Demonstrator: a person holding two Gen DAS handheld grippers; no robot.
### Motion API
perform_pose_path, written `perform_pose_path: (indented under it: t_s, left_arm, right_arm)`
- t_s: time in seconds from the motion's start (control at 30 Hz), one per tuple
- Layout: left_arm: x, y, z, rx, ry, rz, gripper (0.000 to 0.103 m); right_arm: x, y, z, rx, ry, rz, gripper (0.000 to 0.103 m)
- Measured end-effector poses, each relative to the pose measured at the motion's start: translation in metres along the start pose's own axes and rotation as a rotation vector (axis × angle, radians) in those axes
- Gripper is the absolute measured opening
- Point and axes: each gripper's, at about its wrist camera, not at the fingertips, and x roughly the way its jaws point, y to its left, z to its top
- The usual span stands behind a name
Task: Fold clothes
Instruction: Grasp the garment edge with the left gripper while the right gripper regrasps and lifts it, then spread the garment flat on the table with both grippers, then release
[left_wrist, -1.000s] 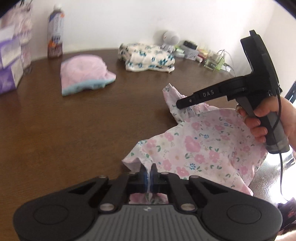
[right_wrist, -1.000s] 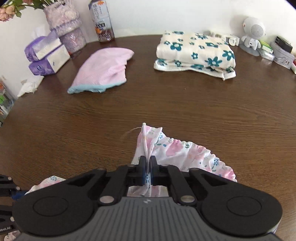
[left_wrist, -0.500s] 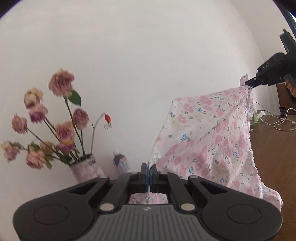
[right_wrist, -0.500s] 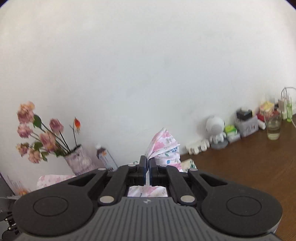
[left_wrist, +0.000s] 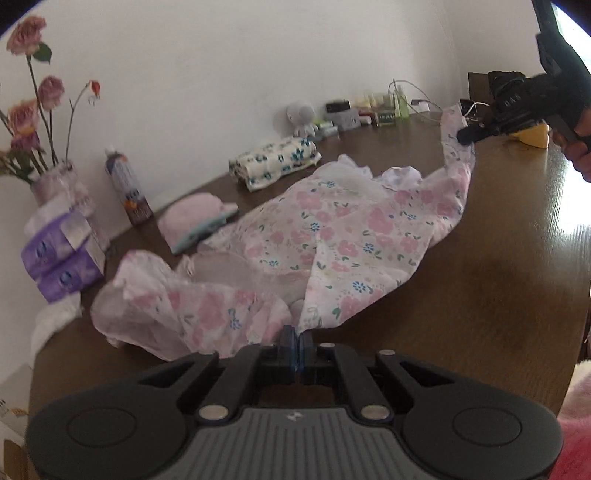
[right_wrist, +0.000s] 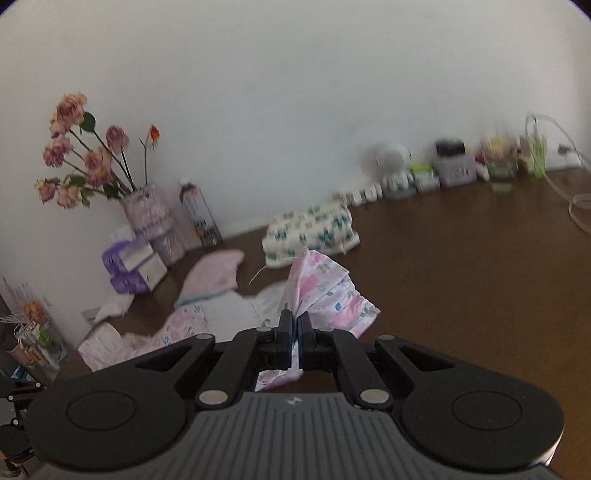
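A pink floral garment lies spread across the dark wooden counter, stretched between two corners held up off the wood. The left hand-held gripper is clamped on the near corner; the right hand-held gripper, clamped on the far corner, holds it above the counter, with a hand on its grip. Beyond the garment lie a folded pink cloth and a folded blue-flowered cloth. A bottle, tissue packs and a vase of roses stand by the white wall.
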Motion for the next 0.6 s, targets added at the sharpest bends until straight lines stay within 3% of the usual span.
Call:
perform_pose_path:
  t_s: [0.1, 0.2, 0.3, 0.4, 0.43, 0.53, 0.6]
  left_arm:
    - [0.003, 0.003, -0.009, -0.036, 0.033, -0.013, 0.001]
    - [0.003, 0.010, -0.012, -0.074, 0.057, -0.040, 0.003]
    - [-0.004, 0.014, -0.005, -0.139, 0.050, -0.100, 0.014]
    - [-0.008, 0.024, 0.011, -0.212, 0.017, -0.182, 0.033]
    - [-0.007, 0.024, 0.018, -0.213, 0.009, -0.195, 0.039]
    - [-0.001, 0.021, 0.038, -0.195, -0.008, -0.221, 0.041]
    - [0.003, 0.020, 0.051, -0.183, -0.020, -0.239, 0.050]
  right_arm:
    - [-0.003, -0.012, -0.044, 0.052, 0.070, 0.002, 0.002]
    - [-0.012, -0.017, -0.069, 0.092, 0.075, 0.003, 0.002]
    - [-0.020, -0.023, -0.082, 0.128, 0.068, 0.013, 0.002]
    - [-0.025, -0.026, -0.087, 0.133, 0.064, 0.001, 0.003]
    - [-0.025, -0.027, -0.087, 0.135, 0.071, -0.002, 0.006]
    - [-0.026, -0.030, -0.089, 0.153, 0.095, -0.013, 0.015]
    - [-0.032, -0.031, -0.089, 0.158, 0.084, -0.021, 0.033]
